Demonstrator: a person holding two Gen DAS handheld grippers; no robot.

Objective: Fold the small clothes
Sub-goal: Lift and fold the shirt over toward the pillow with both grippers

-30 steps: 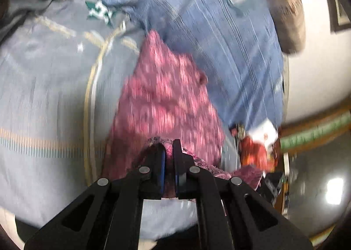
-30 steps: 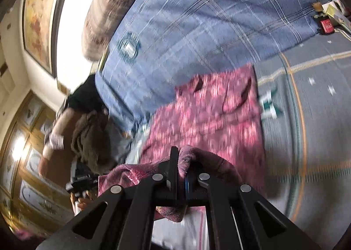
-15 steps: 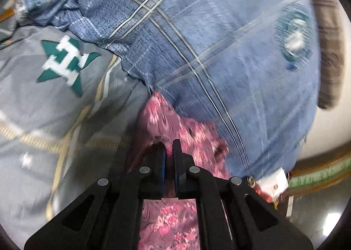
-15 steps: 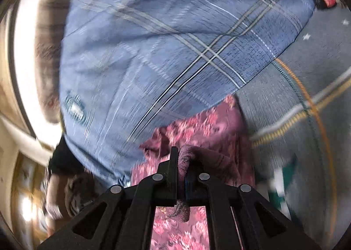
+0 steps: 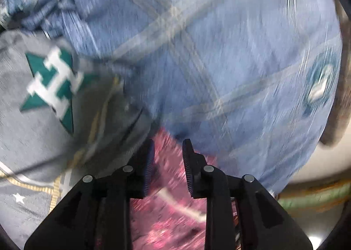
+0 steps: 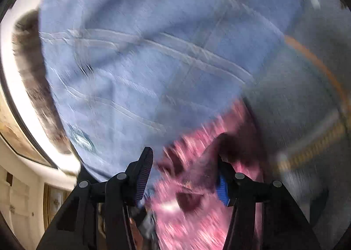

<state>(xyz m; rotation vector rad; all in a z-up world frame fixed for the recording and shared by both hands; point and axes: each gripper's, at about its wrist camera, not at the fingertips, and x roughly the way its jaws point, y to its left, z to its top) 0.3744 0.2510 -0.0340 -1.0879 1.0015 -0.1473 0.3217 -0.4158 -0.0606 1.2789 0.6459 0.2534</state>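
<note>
A small pink floral garment (image 5: 171, 210) lies on the bed, seen low in the left wrist view and in the right wrist view (image 6: 197, 212). My left gripper (image 5: 167, 147) is open just above the garment's far edge, with nothing between its fingers. My right gripper (image 6: 184, 162) is open wide above the garment; a fold of the cloth rests against its right finger (image 6: 223, 184). Both views are blurred by motion.
A blue checked sheet (image 5: 208, 52) covers the bed beyond the garment. A grey blanket with a green and white emblem (image 5: 52, 85) lies on the left. A brown pillow (image 5: 342, 96) is at the far right edge. A cream wall and cabinet (image 6: 22, 184) show at left.
Both grippers carried the garment's near edge forward to its far edge, then opened and let go. The garment now lies folded beneath them.
</note>
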